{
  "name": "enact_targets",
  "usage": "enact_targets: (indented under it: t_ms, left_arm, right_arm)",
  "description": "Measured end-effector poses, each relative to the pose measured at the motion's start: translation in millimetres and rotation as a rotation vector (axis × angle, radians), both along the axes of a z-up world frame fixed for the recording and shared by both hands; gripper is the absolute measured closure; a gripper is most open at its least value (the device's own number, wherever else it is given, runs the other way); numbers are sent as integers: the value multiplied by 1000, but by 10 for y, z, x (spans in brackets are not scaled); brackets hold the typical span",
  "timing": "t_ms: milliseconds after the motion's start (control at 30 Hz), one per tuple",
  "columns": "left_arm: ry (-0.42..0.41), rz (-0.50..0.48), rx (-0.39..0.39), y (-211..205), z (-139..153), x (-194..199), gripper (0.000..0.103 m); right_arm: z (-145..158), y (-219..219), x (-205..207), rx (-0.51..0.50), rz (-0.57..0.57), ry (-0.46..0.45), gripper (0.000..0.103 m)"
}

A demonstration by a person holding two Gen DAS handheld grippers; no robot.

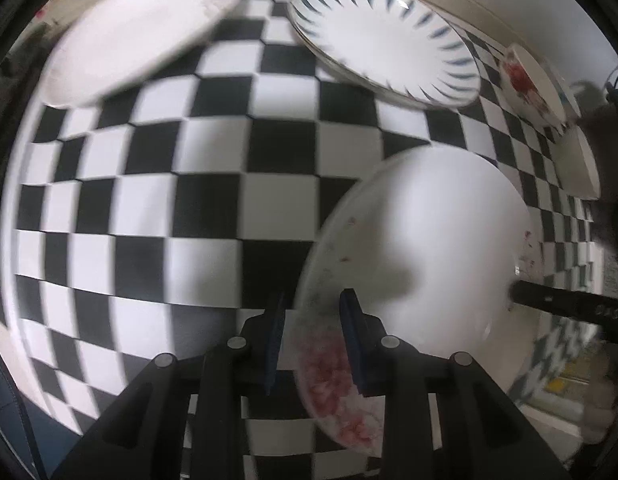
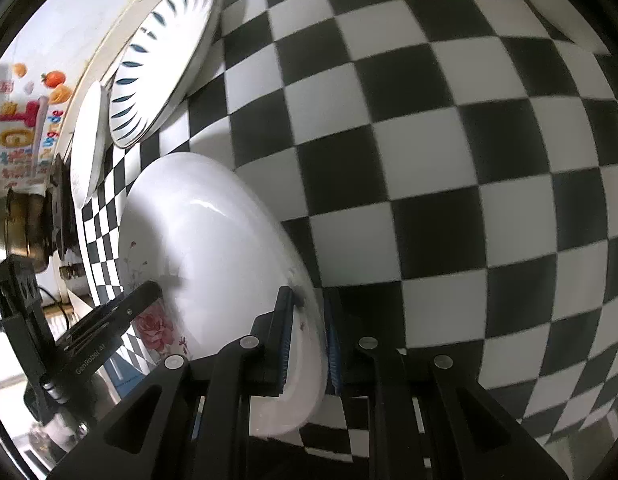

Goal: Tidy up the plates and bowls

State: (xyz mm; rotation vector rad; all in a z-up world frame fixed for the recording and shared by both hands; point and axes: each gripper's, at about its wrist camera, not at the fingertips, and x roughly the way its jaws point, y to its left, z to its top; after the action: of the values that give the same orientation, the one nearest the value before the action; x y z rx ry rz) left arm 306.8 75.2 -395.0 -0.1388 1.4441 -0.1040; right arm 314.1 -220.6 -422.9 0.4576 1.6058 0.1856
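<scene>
A plain white plate [image 1: 141, 36] lies upper left of the left wrist view and a blue-striped plate [image 1: 385, 40] upper centre, both on the checkered bench [image 1: 213, 208]. Lower right, the left gripper [image 1: 313, 344] pinches the near rim of a rose-patterned plate [image 1: 425, 240]. The right gripper [image 2: 307, 344] clamps the same plate's opposite rim, a two-sided hold likely meant to keep it steady for stacking.

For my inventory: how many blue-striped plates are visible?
1. The blue-striped plate lies at the far edge of the checkered tablecloth, apparently atop another plate. More could be hidden underneath.
</scene>
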Motion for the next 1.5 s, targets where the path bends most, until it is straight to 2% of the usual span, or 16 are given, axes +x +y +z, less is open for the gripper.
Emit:
enact_targets:
  t_ms: [100,233,300,367,533,633,733,900,1100,1267,1433,1500]
  left_arm:
    - [-44,21,30,95,161,-77,76]
    - [-113,99,72,302,484,-159,76]
    - [-137,140,58,427,614,-116,76]
    - [-171,167,52,517,760,-9,76]
    - [-206,250,0,872,897,317,73]
    - [-195,344,-46,1165,856,519,73]
    - [-168,440,-86,1495,744,615,73]
    - [-89,571,-150,1998,358,755,73]
    - [-28,623,-183,2262,-24,913,73]
    - [1,620,-201,2316,-209,1040,73]
    - [-19,578,-183,2285,-262,1203,73]
    - [-25,570,-163,2281,-278,1253,74]
  right_arm:
    - [128,-77,-4,-31,-15,-13,85]
    - [432,-108,15,-28,-16,-66,85]
    - [563,-35,63,-33,15,-95,75]
    - [699,130,166,-12,57,-114,66]
    - [1044,755,555,52,168,-194,52]
    - [1236,1182,853,82,215,-297,44]
    - [1302,1634,1181,41,308,-331,43]
    - [1106,2206,1867,48,379,-243,43]
    - [691,2721,2501,30,446,-198,43]
    - [326,3001,2825,3,501,-132,43]
    - [98,3170,3009,-8,533,-98,44]
    - [46,3212,3065,-3,534,-94,49]
